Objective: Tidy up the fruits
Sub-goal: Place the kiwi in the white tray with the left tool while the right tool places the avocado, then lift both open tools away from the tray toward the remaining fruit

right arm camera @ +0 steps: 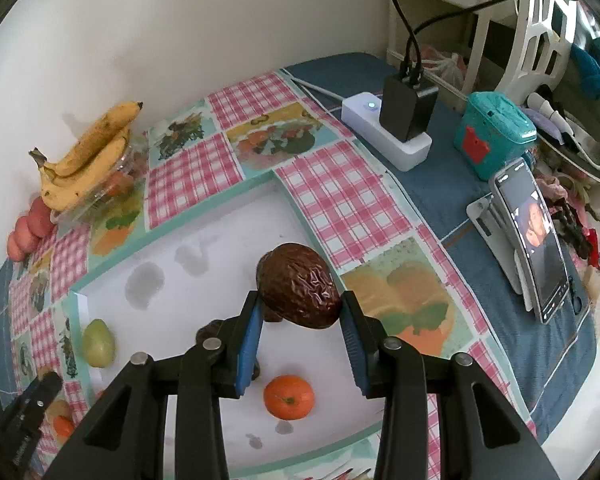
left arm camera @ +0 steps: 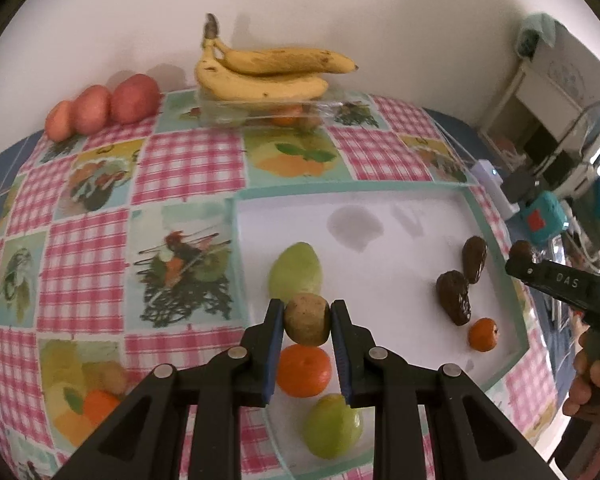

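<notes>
Left tool (left arm camera: 307, 322) clenched on a small brown kiwi (left arm camera: 307, 319), pads pinching its sides, held above the white tray (left arm camera: 380, 200). Right tool (right arm camera: 300, 312) grasping a wrinkled dark date (right arm camera: 298, 285), also over the tray, toward its right edge. In the left view that date shows as a dark lump (left arm camera: 521, 249) at the tip of the right tool (left arm camera: 518, 264).

Below the left tool, on the tray: an orange (left arm camera: 303, 370), a green fruit (left arm camera: 332, 426) toward the near edge, another green fruit (left arm camera: 296, 270) just behind the kiwi. Toward the tray's right edge: two more dates (left arm camera: 454, 296), close together, and a smaller orange (left arm camera: 483, 334) near them. Tray sits on a checked cloth (left arm camera: 180, 164) on the table.

At the far edge by the wall: bananas (left arm camera: 260, 72) on a clear box (left arm camera: 260, 114), red fruits (left arm camera: 100, 106) at the far left corner. Right edge of table: power strip (right arm camera: 384, 132), teal box (right arm camera: 492, 136), phone (right arm camera: 536, 240) on a stand.

Risks, as I judge them:
- Kiwi is round and gripped near the pad tips; a tilt or jolt could squirt it out onto the orange below.
- Date sits at the very tips too; it may roll out and off the right edge.
- Both tools work over one tray; they could collide.

Count: kiwi 1; dates 3 (one held); oranges 2 on tray; green fruits 2; red fruits 3; bananas at least 2, exact number unclear.
</notes>
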### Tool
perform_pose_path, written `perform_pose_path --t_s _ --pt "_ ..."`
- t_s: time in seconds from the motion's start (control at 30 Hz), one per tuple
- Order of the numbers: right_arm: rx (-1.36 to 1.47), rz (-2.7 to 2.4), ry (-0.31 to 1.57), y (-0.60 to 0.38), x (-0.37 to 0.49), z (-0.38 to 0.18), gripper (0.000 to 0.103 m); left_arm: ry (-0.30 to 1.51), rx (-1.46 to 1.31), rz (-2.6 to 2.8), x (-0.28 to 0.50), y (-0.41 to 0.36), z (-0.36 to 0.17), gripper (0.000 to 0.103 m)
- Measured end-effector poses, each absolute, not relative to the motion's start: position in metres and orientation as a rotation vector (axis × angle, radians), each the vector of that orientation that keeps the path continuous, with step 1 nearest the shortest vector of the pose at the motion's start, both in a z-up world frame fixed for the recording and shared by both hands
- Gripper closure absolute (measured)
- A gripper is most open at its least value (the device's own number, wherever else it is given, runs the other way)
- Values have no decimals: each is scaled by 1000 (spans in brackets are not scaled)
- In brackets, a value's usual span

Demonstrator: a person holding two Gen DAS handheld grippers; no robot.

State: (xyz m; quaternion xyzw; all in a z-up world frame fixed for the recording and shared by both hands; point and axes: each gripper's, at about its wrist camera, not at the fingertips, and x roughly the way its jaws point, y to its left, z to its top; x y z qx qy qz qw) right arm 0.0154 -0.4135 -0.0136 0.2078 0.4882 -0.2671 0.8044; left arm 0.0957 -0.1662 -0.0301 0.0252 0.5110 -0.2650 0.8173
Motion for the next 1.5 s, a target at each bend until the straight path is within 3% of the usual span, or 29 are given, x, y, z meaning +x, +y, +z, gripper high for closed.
perform_pose_path --t_s 0.27,1.03,1.2,1.37,1.5 --pt "444 -563 1156 -416 21 -48 62 1087 159 -587 88 -199 -56 78" --pt "372 -536 1240 -407 32 -75 62 1096 283 -570 84 -221 -80 76" --pt "374 -535 1248 -408 32 -75 62 1087 273 -581 83 -222 -73 55" --pt "374 -533 1231 -409 32 -66 60 1063 286 -591 79 -224 -61 44" --pt "362 -535 1208 -407 32 -55 51 1058 280 -598 78 -223 -53 38"
